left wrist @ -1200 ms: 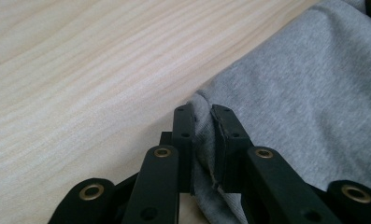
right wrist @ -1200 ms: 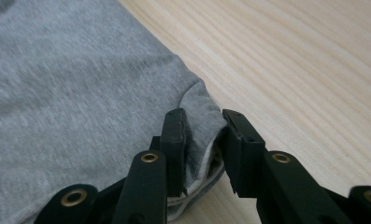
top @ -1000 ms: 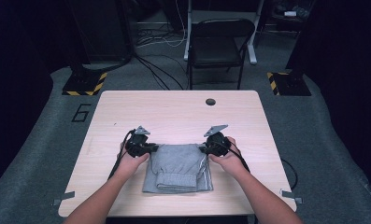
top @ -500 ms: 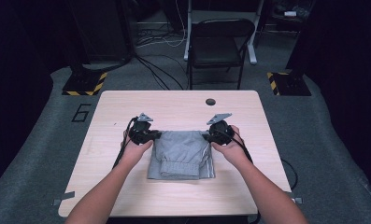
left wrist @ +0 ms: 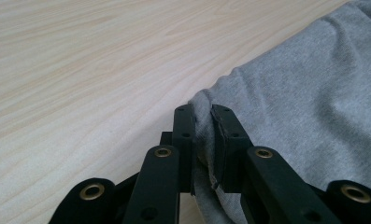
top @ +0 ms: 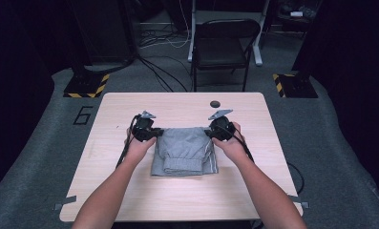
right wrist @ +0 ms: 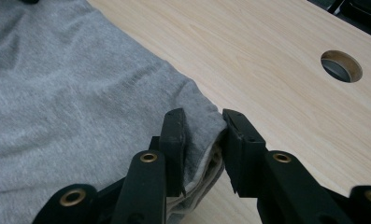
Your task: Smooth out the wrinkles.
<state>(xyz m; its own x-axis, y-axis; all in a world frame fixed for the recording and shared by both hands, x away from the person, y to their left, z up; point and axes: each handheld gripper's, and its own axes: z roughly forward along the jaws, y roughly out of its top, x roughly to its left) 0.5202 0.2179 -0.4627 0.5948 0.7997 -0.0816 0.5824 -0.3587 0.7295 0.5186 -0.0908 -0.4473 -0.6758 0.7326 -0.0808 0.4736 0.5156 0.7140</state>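
Moved: both hands w/ grippers now farther up the table than 1 s ago; garment's far edge carried along, so cloth reaches further away from the person.
L fingers: left gripper (left wrist: pixel 203 116) jaws clamped on a bunched corner of the grey garment (left wrist: pixel 309 102); cloth pinched betw. pads, no gap.
R fingers: right gripper (right wrist: pixel 203 122) jaws closed on the opposite corner, thick multi-layer fold (right wrist: pixel 206 158) squeezed betw. them.
Garment pos: centre of table (top: pixel 130 191), folded, betw. the 2 grippers (top: pixel 146 130) (top: pixel 220 128); rest of it trails from the jaws back toward the person.
Long axis: held edge runs L–R across table; body of cloth (top: pixel 184 152) lies near side of it.
Nearer hand: neither, one corner each, about level.
Beyond: cable hole (top: pixel 215 103) just past R gripper, apart from cloth.
Next (guess): both must travel together or the edge skews.
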